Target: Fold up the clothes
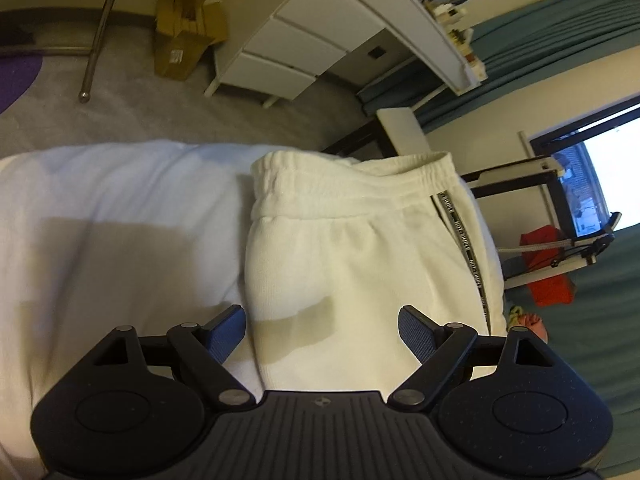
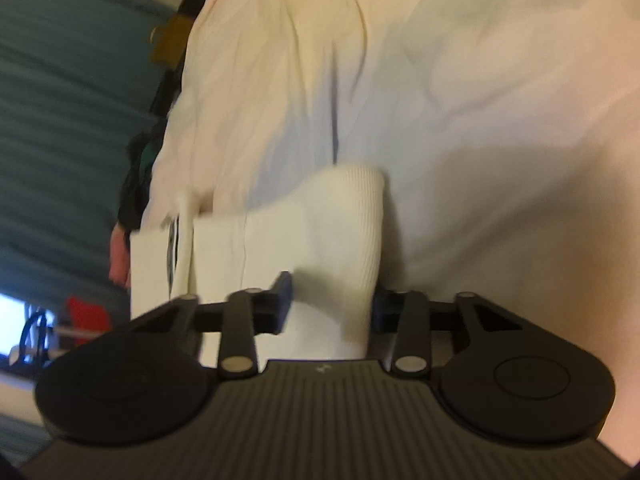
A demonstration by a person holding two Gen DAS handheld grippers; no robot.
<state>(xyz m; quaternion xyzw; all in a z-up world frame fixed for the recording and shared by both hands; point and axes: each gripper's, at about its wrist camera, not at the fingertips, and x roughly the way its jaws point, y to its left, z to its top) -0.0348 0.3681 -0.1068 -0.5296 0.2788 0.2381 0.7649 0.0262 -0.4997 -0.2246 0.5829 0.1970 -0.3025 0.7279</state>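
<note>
Cream sweatpants (image 1: 360, 248) lie on a white bed sheet (image 1: 120, 220), elastic waistband at the far end and a lettered stripe down the right side. My left gripper (image 1: 322, 330) is open just above the pants, its blue pads apart over the cloth, holding nothing. In the blurred right wrist view, a ribbed cuff end of the pants (image 2: 340, 248) sits between the fingers of my right gripper (image 2: 332, 300). The jaws stand partly closed against the cloth on both sides; the right pad is half hidden behind it.
A white drawer unit (image 1: 296, 48) and a cardboard box (image 1: 188, 28) stand on the grey carpet beyond the bed. A metal pole (image 1: 100, 32) leans at the left. Teal curtains (image 1: 560, 40), a window and red cloth (image 1: 548, 268) are at the right.
</note>
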